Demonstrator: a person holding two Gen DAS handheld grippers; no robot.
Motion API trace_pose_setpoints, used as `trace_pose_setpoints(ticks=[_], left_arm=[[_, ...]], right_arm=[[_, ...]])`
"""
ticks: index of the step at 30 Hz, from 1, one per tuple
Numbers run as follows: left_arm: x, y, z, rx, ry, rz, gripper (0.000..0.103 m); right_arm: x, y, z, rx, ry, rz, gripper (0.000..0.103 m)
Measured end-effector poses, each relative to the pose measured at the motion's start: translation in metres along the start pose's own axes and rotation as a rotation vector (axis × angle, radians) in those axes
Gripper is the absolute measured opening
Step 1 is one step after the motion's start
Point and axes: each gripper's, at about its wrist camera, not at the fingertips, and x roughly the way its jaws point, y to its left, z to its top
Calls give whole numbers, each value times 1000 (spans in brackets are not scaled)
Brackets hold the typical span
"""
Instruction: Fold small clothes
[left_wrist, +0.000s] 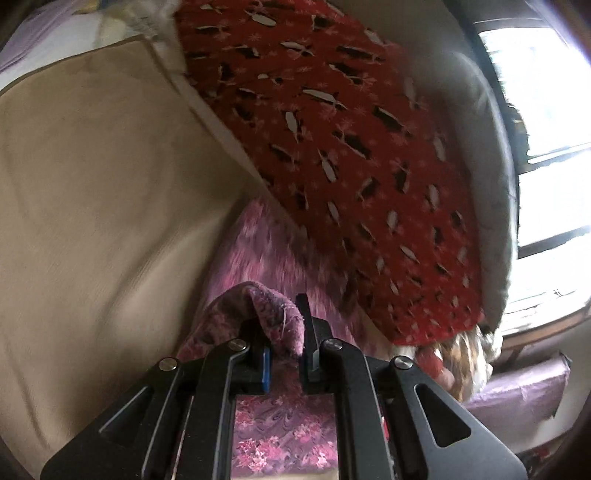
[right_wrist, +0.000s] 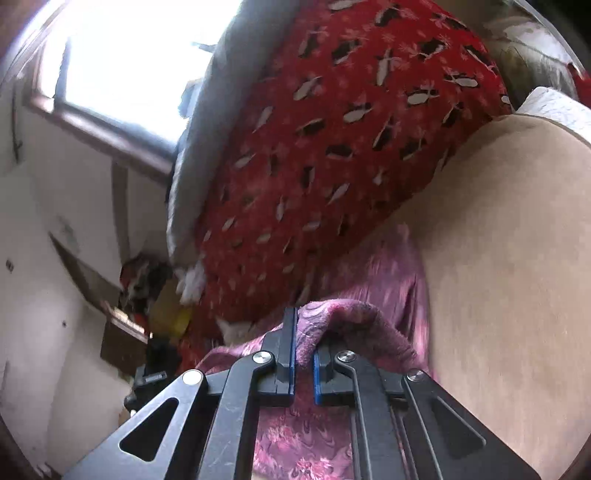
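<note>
Left wrist view: left tongs (left_wrist: 286, 332) clamped on a bunch of one pink cloth (left_wrist: 258, 254), blurred, over the tan sheet (left_wrist: 103, 184), beside one red blanket (left_wrist: 332, 147). Right wrist view: right tongs (right_wrist: 304, 339) clamped on the pink cloth (right_wrist: 369, 280) too, its far end hidden.

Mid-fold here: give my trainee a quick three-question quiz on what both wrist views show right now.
1. True or false: the left tool is shut on the purple patterned cloth.
2. What does the right tool pinch? A) red penguin blanket B) purple patterned cloth C) nothing
3. What colour is the sheet beside the red penguin blanket?

Key: 1 true. 2 B, the cloth. 3 beige.
</note>
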Motion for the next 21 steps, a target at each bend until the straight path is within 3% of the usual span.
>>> trace_pose_setpoints(ticks=[6, 11, 13, 16, 19, 21], left_arm=[[72, -12, 38, 19, 19, 105, 8], [112, 10, 45, -38, 67, 151, 9], [117, 22, 47, -74, 99, 139, 9], [100, 27, 52, -110, 111, 60, 11], [63, 20, 54, -92, 65, -3, 19], [40, 15, 51, -79, 22, -15, 45]], right_arm=[[59, -31, 34, 43, -25, -73, 6], [89, -79, 35, 210, 17, -166, 6], [94, -91, 30, 264, 47, -173, 7], [79, -84, 29, 255, 15, -162, 14], [51, -74, 32, 228, -41, -128, 23], [33, -70, 35, 199, -67, -153, 36]])
